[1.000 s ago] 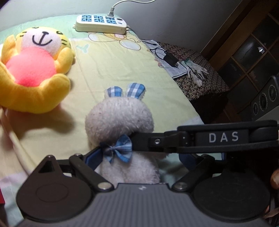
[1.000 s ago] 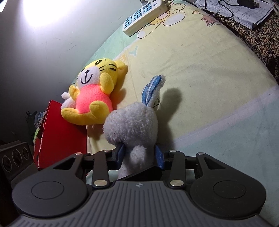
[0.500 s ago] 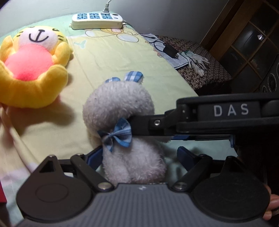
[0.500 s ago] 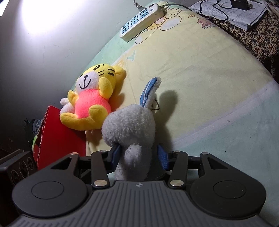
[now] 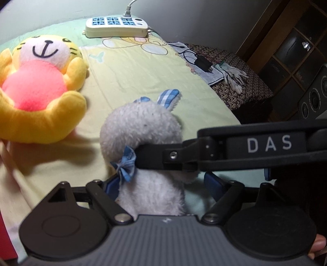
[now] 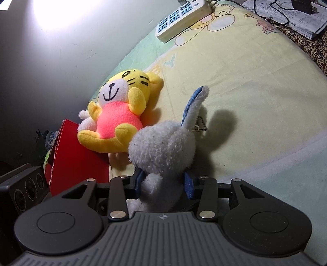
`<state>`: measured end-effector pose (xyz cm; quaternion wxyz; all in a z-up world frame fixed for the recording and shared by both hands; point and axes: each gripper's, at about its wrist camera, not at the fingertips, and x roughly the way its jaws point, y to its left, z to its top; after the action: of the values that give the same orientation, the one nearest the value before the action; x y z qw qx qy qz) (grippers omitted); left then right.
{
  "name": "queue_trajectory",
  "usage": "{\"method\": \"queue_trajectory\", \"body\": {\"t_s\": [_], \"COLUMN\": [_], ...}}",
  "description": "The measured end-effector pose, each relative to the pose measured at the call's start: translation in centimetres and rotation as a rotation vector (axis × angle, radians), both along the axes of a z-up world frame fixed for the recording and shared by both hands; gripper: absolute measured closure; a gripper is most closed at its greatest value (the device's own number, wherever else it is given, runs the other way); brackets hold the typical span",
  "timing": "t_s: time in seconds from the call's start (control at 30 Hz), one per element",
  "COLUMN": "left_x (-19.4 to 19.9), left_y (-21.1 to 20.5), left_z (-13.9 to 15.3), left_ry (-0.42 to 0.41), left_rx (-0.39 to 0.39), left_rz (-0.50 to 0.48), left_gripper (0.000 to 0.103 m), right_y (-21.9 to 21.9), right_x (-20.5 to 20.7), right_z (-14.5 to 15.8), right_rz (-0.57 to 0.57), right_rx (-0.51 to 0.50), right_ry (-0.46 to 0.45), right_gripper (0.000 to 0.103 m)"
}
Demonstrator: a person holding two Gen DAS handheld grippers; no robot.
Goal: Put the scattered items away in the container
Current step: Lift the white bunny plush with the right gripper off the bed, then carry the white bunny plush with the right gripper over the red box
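The rabbit toy (image 6: pixel 163 147) stands on the bed (image 6: pixel 255 98), its body between the fingers of the right claw (image 6: pixel 163 184). Just behind and left of it lies the tiger toy (image 6: pixel 120 116), on its back at the bed's edge. Below that edge stands the box (image 6: pixel 77 159). Far back on the bed, the power strip (image 6: pixel 179 16).
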<state>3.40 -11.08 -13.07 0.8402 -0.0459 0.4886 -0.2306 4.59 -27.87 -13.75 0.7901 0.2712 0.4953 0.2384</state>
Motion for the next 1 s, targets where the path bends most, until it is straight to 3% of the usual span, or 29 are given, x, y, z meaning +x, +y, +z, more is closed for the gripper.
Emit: {"method": "queue_trajectory", "body": {"t_s": [0.1,0.3,0.6,1.0], "left_x": [-0.2,-1.3,-5.3,-10.2], "left_y": [0.0,1.2,2.4,8.8], "left_z": [0.1,1.4,4.5,9.3], "left_ry": [0.0,0.013,-0.058,-0.14], "left_rx": [0.012,-0.028,-0.029,-0.094], "left_rz": [0.007,0.03,0.04,0.13], "left_gripper": [0.026,0.029,0.029,0.029], "right_y": [0.6,0.4,2.1,7.6], "right_x": [-0.5,-1.7,-4.5,-7.8], "right_z": [0.7,1.5,5.0,9.6], "right_rz": [0.044,0.077,0.164,0.245], "right_rx": [-0.034,0.013,0.008,0.049], "right_ry": [-0.043,-0.057,-0.181,-0.308], "right_gripper": [0.061,0.062,0.062,0.062]}}
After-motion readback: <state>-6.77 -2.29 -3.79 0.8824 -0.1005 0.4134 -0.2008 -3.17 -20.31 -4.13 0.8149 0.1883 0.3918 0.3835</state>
